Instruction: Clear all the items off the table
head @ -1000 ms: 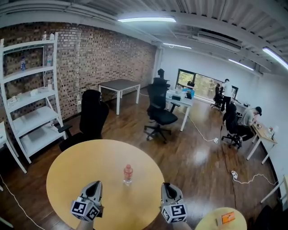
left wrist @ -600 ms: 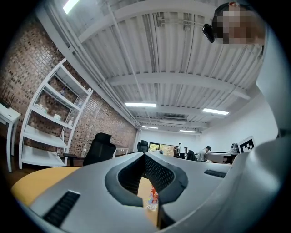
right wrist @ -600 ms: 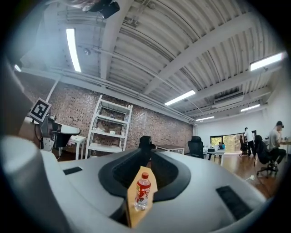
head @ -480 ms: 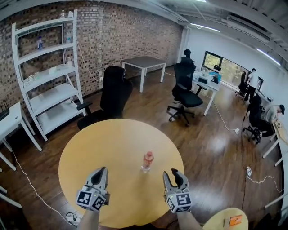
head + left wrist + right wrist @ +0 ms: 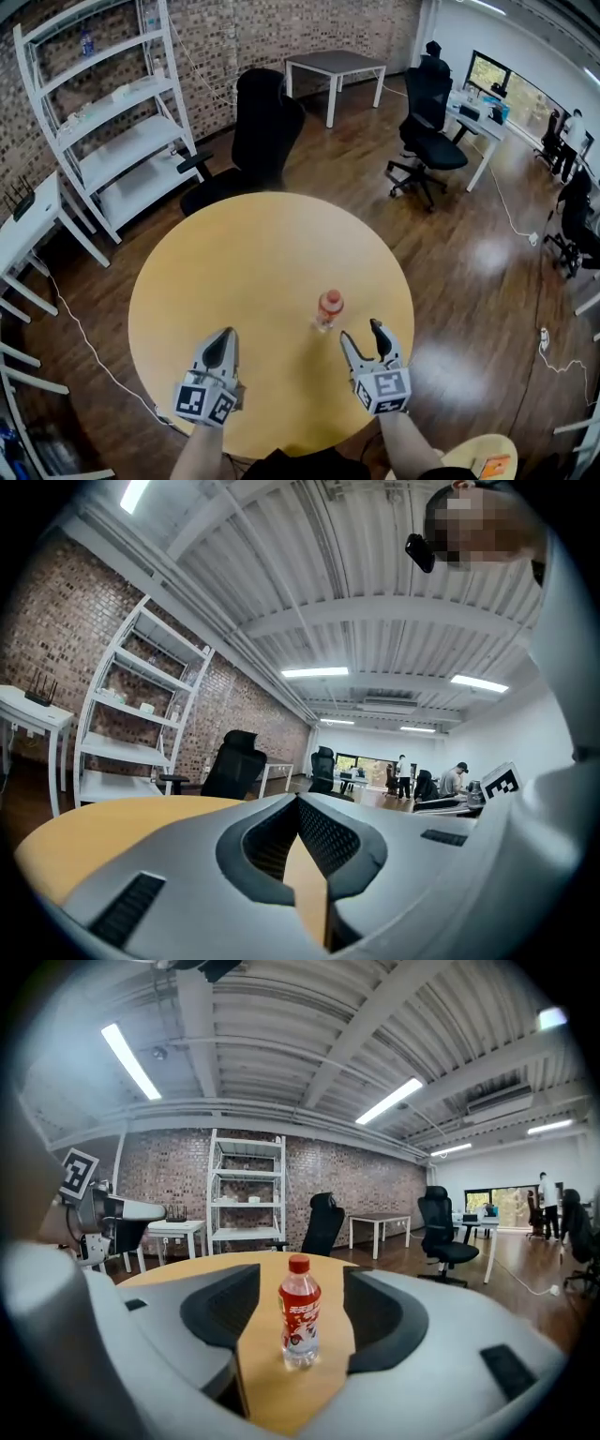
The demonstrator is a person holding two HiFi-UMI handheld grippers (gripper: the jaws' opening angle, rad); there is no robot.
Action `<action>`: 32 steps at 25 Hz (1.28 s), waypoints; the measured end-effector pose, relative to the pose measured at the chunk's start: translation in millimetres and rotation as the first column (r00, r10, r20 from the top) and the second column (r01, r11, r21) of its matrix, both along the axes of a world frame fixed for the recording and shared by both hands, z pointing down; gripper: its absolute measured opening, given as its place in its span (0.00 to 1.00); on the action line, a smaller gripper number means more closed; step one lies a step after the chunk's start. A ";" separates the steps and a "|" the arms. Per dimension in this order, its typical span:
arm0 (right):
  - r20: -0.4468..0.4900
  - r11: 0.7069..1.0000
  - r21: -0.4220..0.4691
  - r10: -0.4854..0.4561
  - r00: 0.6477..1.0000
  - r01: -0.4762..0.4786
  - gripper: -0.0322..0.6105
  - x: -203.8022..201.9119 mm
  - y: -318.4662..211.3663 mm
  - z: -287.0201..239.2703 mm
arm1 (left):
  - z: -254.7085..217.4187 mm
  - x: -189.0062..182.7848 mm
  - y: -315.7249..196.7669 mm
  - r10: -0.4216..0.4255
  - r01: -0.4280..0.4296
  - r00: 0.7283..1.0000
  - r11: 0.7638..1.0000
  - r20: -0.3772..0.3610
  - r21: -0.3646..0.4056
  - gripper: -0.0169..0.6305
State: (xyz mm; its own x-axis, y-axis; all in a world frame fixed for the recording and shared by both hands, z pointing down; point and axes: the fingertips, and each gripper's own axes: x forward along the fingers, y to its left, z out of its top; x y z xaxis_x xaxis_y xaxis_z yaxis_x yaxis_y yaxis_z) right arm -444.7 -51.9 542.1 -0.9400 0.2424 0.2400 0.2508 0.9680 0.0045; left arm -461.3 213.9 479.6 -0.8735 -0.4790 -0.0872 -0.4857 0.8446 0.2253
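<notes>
One bottle stands upright on the round desk, the only item there. The right tongs are near the bottle on the person's side, jaws spread and just been opening. In the right gripper view the bottle lines up with the gap but sits ahead of the pads, untouched. Further from the bottle, the left tongs are pressed together, empty. Looks like the reach-in for a grab: keep the bottle centred, go in level, aim for the labelled body rather than the cap, and squeeze only once both pads flank it. One tip bumping it could knock it over.
</notes>
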 end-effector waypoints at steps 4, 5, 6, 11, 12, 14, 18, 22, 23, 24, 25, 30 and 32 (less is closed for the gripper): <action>-0.082 0.998 -0.042 -0.042 0.996 0.038 0.59 -19.4 8.0 34.2 | 20.7 -5.6 -4.1 -0.017 0.017 0.997 1.000 -0.071 -0.010 0.03; -0.094 0.998 -0.043 -0.044 0.995 0.041 0.59 -24.1 8.3 40.7 | 23.5 -7.4 -6.8 -0.022 0.020 0.997 1.000 -0.081 -0.015 0.03; -0.102 0.998 -0.036 -0.047 0.994 0.044 0.59 -28.1 9.0 46.6 | 26.1 -8.9 -9.0 -0.028 0.026 0.996 0.999 -0.090 -0.021 0.03; -0.115 0.996 0.017 -0.080 0.990 0.083 0.59 -50.1 19.2 74.5 | 40.9 -15.5 -8.3 -0.052 0.044 0.988 0.997 -0.146 -0.059 0.03; -0.113 0.996 0.017 -0.087 0.990 0.089 0.59 -55.9 21.3 79.6 | 42.9 -16.3 -6.1 -0.056 0.046 0.987 0.997 -0.154 -0.068 0.03; -0.111 0.995 0.009 -0.097 0.989 0.098 0.59 -67.1 24.8 89.6 | 48.4 -16.2 -0.1 -0.066 0.053 0.983 0.996 -0.169 -0.078 0.03; -0.115 0.993 -0.010 -0.115 0.987 0.115 0.59 -84.5 33.1 104.2 | 63.9 -14.9 12.2 -0.088 0.070 0.974 0.993 -0.208 -0.092 0.03; -0.121 0.990 -0.011 -0.142 0.982 0.142 0.59 -95.8 40.3 114.7 | 71.3 -21.8 16.2 -0.095 0.074 0.970 0.992 -0.223 -0.102 0.03; -0.122 0.990 -0.013 -0.139 0.983 0.139 0.59 -97.3 41.5 116.1 | 71.7 -22.9 17.2 -0.096 0.075 0.969 0.992 -0.226 -0.099 0.03; -0.124 0.991 -0.013 -0.133 0.983 0.133 0.59 -98.6 42.4 116.5 | 71.5 -23.6 18.2 -0.096 0.075 0.968 0.993 -0.230 -0.096 0.03; -0.125 0.992 -0.012 -0.126 0.984 0.126 0.59 -100.0 42.9 116.2 | 70.9 -24.1 18.9 -0.094 0.074 0.968 0.993 -0.233 -0.095 0.03; -0.142 0.995 0.000 -0.099 0.985 0.100 0.52 -104.1 44.7 117.9 | 68.7 -25.5 28.2 -0.080 0.056 0.967 0.993 -0.240 -0.106 0.03; -0.151 0.997 -0.005 -0.079 0.985 0.079 0.50 -100.5 45.3 118.9 | 67.9 -25.0 36.1 -0.076 0.050 0.969 0.992 -0.237 -0.112 0.03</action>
